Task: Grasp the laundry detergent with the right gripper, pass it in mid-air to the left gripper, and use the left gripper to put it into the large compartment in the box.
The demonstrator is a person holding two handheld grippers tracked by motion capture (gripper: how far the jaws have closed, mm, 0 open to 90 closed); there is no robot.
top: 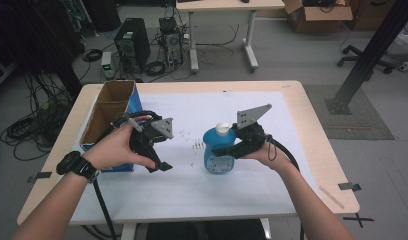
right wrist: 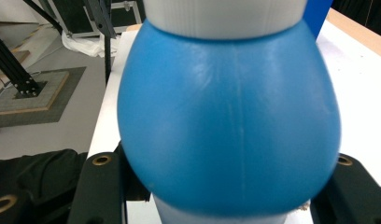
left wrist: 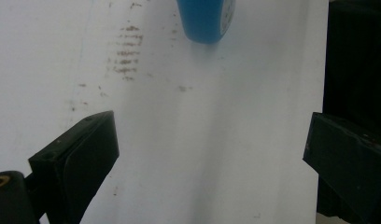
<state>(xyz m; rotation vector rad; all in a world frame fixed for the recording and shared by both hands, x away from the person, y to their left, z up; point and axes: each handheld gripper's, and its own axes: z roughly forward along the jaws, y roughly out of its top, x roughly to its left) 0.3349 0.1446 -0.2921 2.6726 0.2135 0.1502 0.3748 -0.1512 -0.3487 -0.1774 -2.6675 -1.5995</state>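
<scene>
Flanking bottle: box, left claw.

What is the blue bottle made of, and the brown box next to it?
The blue bottle looks like smooth plastic: it has a soft shine and a thin moulding seam running down its side, and its white cap has fine ridges, probably plastic too. The box looks like cardboard: dull brown inside with thin open flaps, and a blue printed outside.
</scene>
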